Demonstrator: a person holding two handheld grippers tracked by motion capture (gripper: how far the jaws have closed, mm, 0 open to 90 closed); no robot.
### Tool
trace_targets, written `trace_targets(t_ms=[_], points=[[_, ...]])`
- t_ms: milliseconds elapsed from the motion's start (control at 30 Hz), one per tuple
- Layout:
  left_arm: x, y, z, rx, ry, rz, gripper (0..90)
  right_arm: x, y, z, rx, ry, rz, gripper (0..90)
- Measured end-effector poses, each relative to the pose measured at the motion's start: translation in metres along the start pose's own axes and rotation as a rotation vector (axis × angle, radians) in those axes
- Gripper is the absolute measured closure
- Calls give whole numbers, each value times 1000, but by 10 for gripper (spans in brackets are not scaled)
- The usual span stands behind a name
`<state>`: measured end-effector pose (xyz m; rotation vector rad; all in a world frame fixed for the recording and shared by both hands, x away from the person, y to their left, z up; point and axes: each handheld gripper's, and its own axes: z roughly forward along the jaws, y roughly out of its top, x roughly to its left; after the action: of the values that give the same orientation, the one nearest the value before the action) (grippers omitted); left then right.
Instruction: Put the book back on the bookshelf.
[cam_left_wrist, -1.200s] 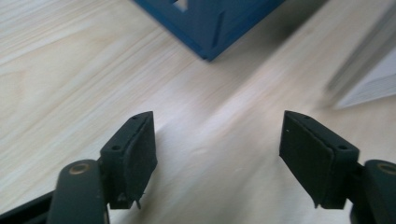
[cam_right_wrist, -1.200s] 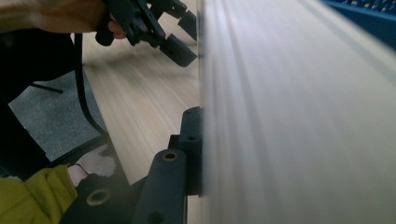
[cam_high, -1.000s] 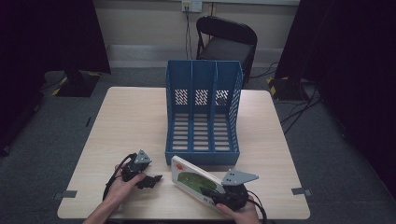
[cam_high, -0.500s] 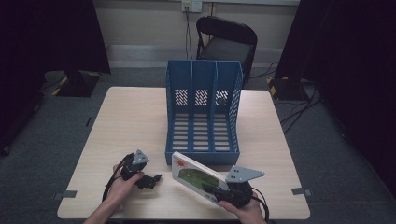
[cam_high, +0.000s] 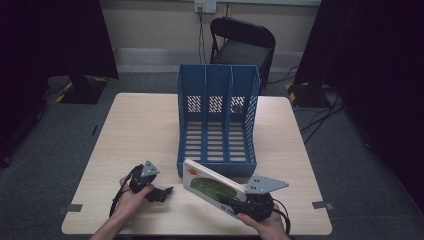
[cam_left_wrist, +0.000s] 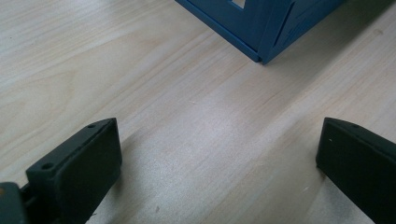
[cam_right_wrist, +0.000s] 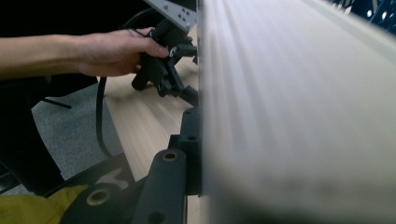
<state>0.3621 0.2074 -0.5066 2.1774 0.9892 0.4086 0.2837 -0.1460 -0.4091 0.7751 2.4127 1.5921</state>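
Note:
A white book with a green and red cover (cam_high: 212, 186) is tilted up off the table near the front edge, just in front of the blue file rack (cam_high: 217, 120). My right gripper (cam_high: 232, 202) is shut on the book's near end; in the right gripper view the book's pale face (cam_right_wrist: 299, 116) runs past the left jaw. My left gripper (cam_high: 167, 192) rests low on the table left of the book. Its jaws have just been opening and now stand wide apart (cam_left_wrist: 219, 140), with only bare wood between them. The rack's corner (cam_left_wrist: 261, 28) lies ahead of them.
The rack has three slots and stands open toward me in the middle of the wooden table (cam_high: 140, 130). A black folding chair (cam_high: 242, 45) stands behind the table. Cables trail from both grippers at the front edge. The person's hand (cam_right_wrist: 112, 51) holds the left gripper.
The right gripper has lifted the book, so its far end stands higher and steeper. The left gripper's jaws have spread wider and the hand has stayed in place.

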Motion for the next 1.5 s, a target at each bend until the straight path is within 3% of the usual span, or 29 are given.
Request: trace_targets(t_ms=[367, 500, 733, 767, 933, 1100, 1400, 1500], points=[[0, 0, 0, -1, 0, -3, 0, -6, 15, -13, -37, -56, 5, 765], [0, 0, 0, -1, 1, -2, 0, -11, 23, -24, -38, -110, 11, 765], [0, 0, 0, -1, 2, -1, 0, -17, 29, -37, -71, -155, 19, 765], [0, 0, 0, 0, 1, -1, 0, -18, 29, -38, -78, -180, 11, 765], [0, 0, 0, -1, 2, -1, 0, -21, 29, -40, -70, -217, 8, 765], [0, 0, 0, -1, 2, -1, 0, -32, 32, -49, -81, -301, 43, 765], [0, 0, 0, 0, 2, -1, 0, -43, 41, -63, -121, -364, 58, 765], [0, 0, 0, -1, 2, -1, 0, -49, 45, -65, -129, -412, 70, 765]])
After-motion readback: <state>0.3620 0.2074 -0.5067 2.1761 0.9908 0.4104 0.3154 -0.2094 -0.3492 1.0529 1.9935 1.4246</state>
